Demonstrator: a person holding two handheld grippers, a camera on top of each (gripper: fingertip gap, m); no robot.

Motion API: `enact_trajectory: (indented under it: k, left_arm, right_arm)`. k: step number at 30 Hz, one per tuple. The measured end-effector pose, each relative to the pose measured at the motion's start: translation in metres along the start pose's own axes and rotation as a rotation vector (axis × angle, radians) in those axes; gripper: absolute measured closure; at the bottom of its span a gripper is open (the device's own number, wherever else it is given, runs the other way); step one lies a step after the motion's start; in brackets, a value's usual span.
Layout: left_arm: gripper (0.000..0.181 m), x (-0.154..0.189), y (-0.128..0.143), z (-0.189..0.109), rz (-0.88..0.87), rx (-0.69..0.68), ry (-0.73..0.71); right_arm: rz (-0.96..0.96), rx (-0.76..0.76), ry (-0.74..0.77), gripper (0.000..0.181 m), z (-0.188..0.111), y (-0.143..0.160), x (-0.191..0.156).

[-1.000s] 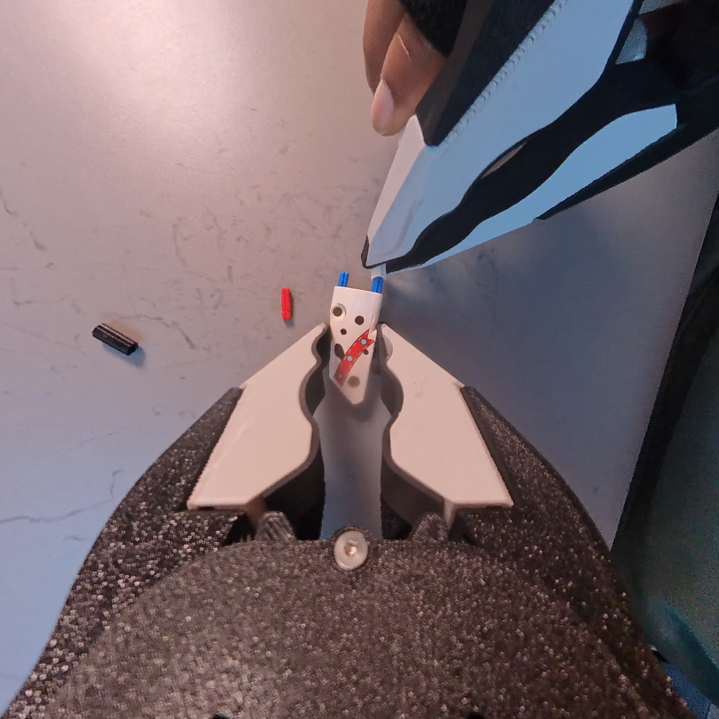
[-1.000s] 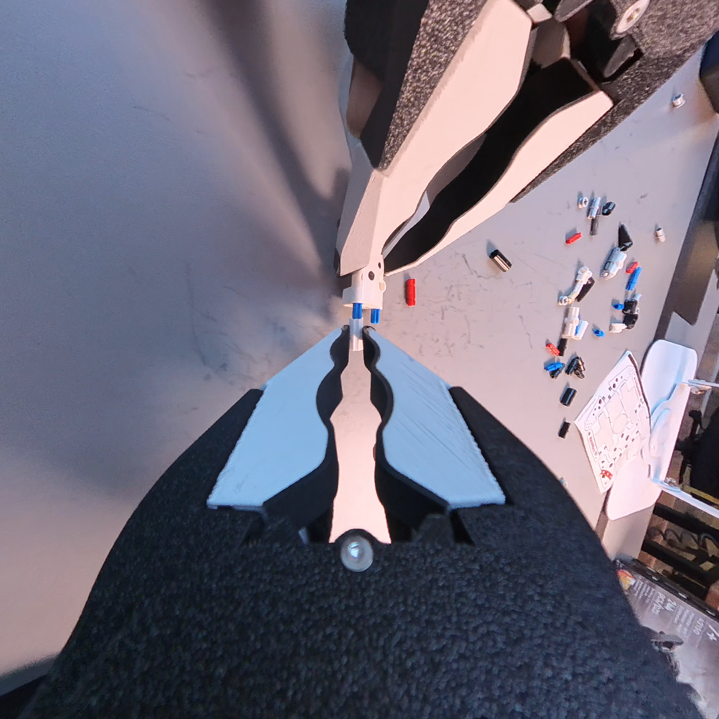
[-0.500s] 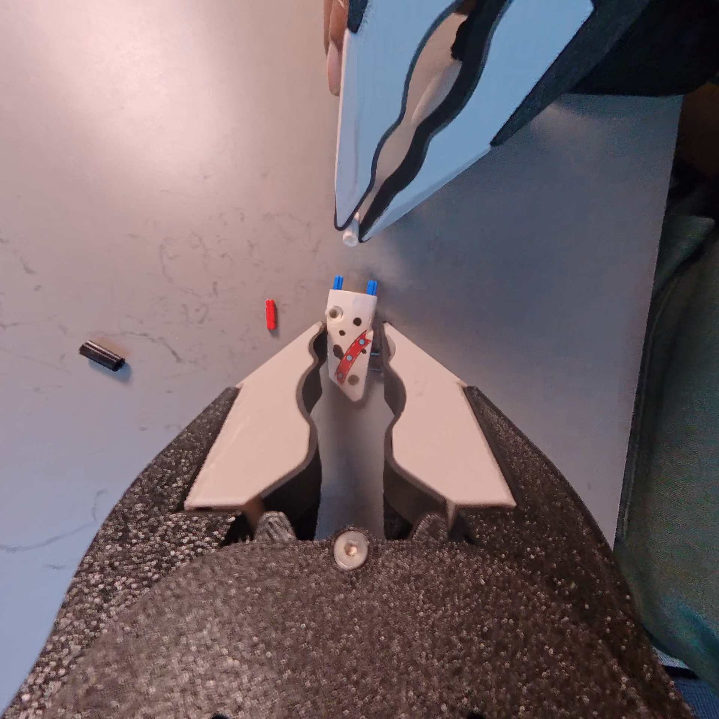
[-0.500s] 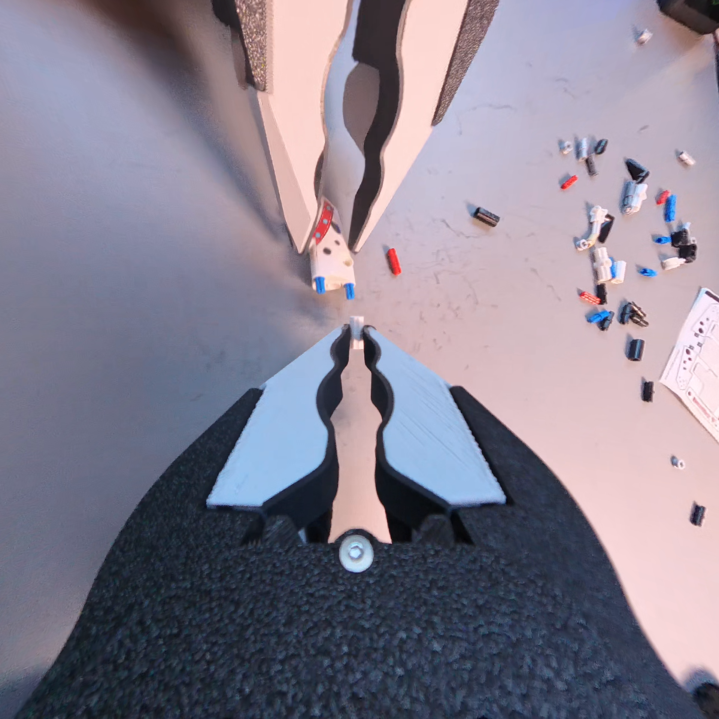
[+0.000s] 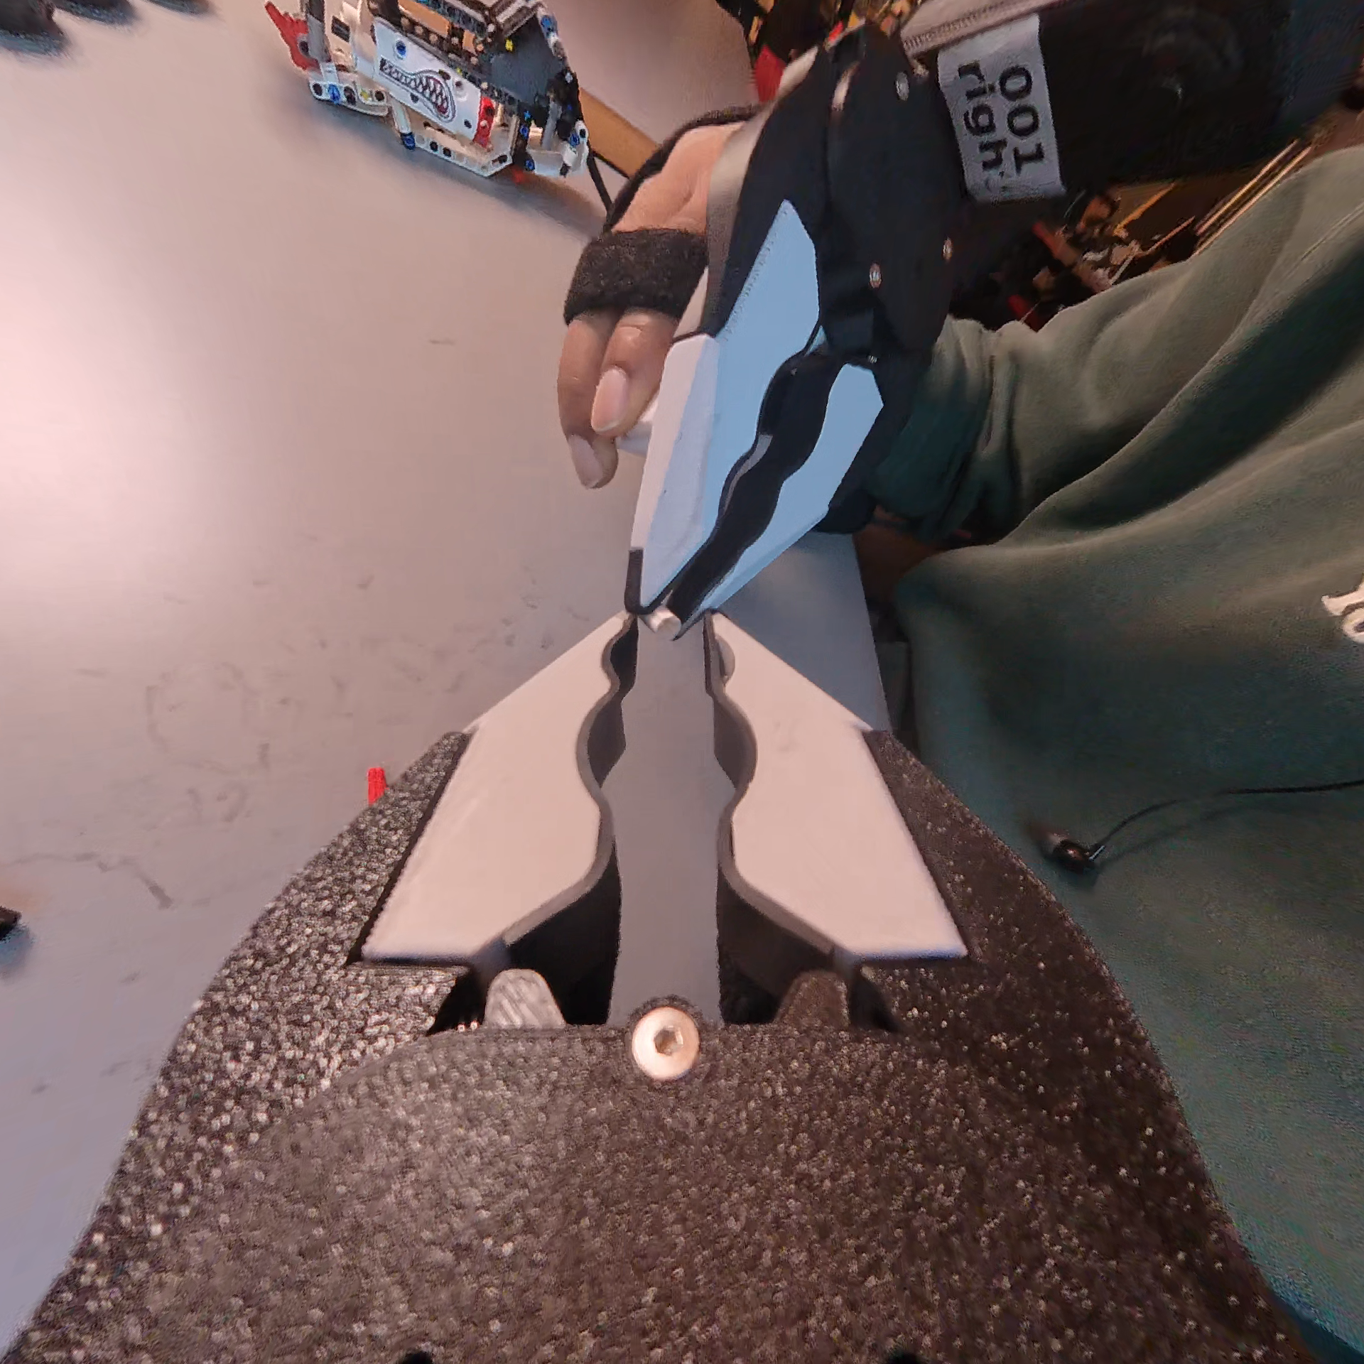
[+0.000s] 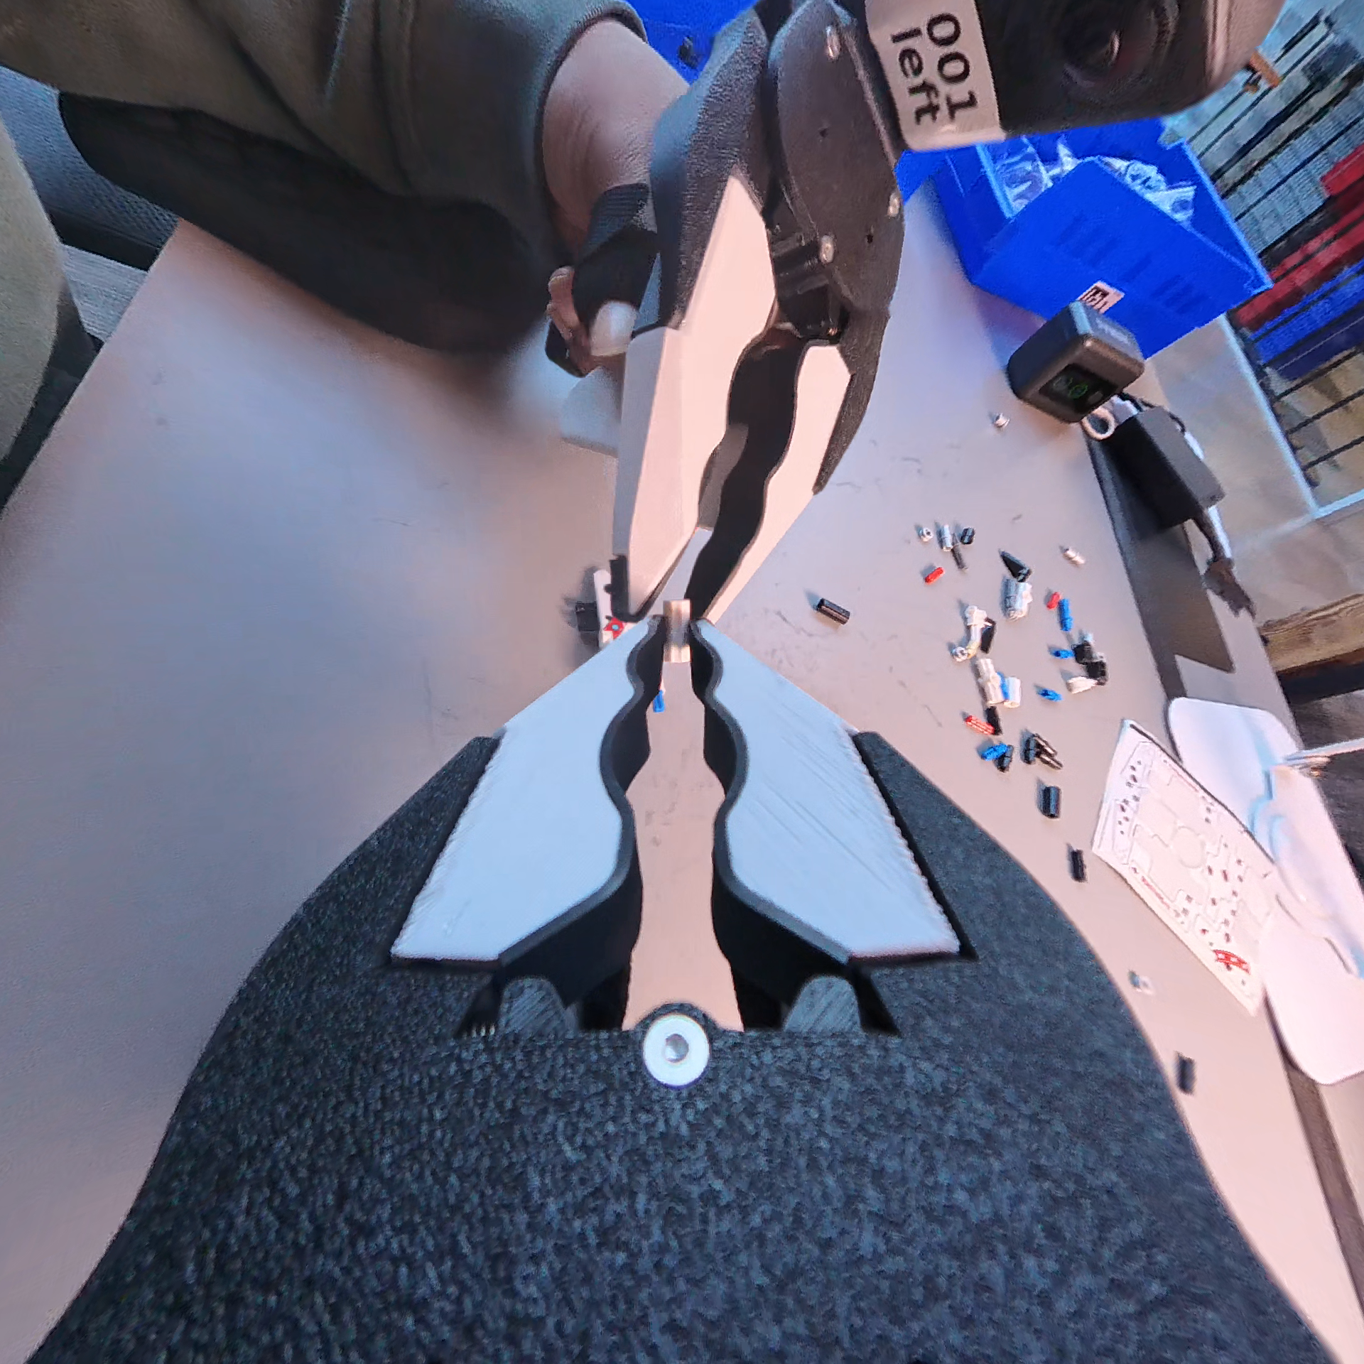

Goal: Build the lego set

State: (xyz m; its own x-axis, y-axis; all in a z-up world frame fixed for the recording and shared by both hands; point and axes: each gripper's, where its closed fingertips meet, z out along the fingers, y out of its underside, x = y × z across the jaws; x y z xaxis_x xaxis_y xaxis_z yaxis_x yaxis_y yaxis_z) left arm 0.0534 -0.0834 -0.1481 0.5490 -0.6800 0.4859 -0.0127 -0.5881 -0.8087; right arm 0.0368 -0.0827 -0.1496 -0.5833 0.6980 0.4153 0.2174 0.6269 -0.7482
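The left gripper [image 5: 668,627] no longer clamps the white panel [image 6: 607,601], which now lies on the table [image 5: 258,443]; its jaws stand empty and apart. Both grippers have tipped up off the tabletop, so a part-built model [image 5: 443,81], a green sleeve [image 5: 1144,517] and blue bins [image 6: 1107,221] have come into view. The right gripper [image 6: 675,627], with its small white pin [image 6: 675,631], has closed in until the fingertips nearly meet.

Blue bins [image 6: 1107,243], black camera [image 6: 1074,363]
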Motion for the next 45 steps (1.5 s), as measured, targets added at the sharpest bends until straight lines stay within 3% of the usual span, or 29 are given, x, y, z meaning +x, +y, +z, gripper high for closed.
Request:
enact_trajectory:
  k: [7, 14, 26, 29, 33, 35, 40, 45]
  left_arm:
    - [0.173, 0.003, -0.013, -0.007, -0.165, 0.127, 0.139]
    - [0.175, 0.033, -0.041, -0.025, -0.123, 0.311, 0.376]
    - [0.174, 0.041, -0.042, -0.022, 0.115, 0.317, 0.269]
    - [0.176, 0.028, -0.032, -0.02, 0.187, 0.205, 0.122]
    - [0.153, -0.017, 0.013, -0.022, 0.238, -0.099, -0.175]
    - [0.147, -0.03, 0.035, -0.018, 0.229, -0.222, -0.227]
    - [0.143, -0.051, 0.062, -0.004, 0.271, -0.37, -0.317]
    - [0.157, -0.057, 0.062, -0.001, 0.344, -0.39, -0.359]
  right_arm:
    - [-0.04, 0.04, 0.069, 0.175, -0.007, -0.006, 0.008]
    - [0.105, 0.341, 0.056, 0.171, -0.03, -0.044, 0.013]
    - [0.294, 0.489, -0.05, 0.175, -0.038, -0.054, 0.012]
    - [0.314, 0.464, -0.084, 0.175, -0.035, -0.044, 0.013]
    - [0.31, 0.29, -0.098, 0.175, -0.026, -0.002, 0.018]
    - [0.316, 0.21, -0.152, 0.175, -0.017, 0.014, 0.01]
    - [0.302, 0.124, -0.245, 0.175, 0.004, 0.028, -0.011]
    - [0.342, 0.157, -0.271, 0.175, 0.002, 0.029, -0.01]
